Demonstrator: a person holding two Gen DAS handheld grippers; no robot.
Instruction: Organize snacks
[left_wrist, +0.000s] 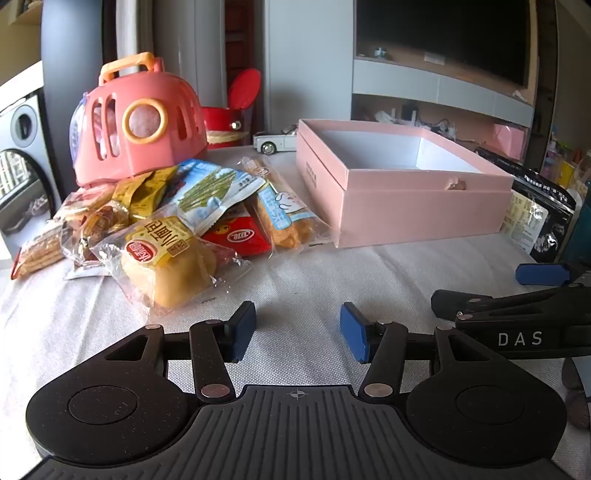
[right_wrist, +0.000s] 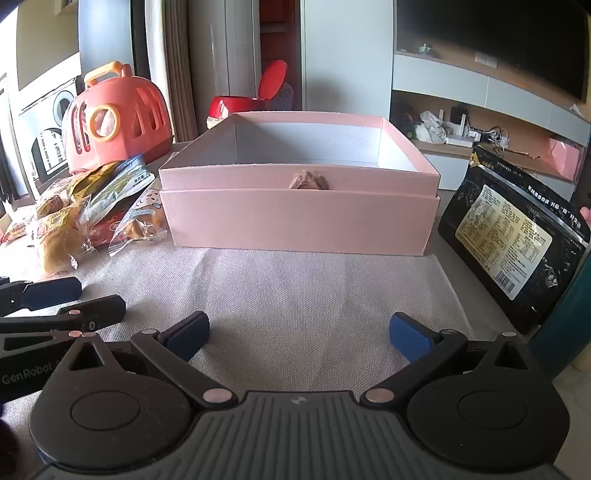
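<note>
Inside, pink box (right_wrist: 299, 218) bare; snack pile (left_wrist: 166, 225) beside.

The left claw (left_wrist: 298, 330) is hovering open over the tabletop (left_wrist: 295, 273). Snack packets (left_wrist: 177, 225) are lying heaped beside a pink box (left_wrist: 402, 184). The right claw (left_wrist: 517, 291) is reaching in nearby.

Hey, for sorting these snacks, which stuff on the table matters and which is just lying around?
For the job:
snack pile
pink box, open
left gripper and right gripper, both open and holding nothing

Lying about:
pink toy carrier
toy car
red bin
black pouch, possibly a snack too
</note>
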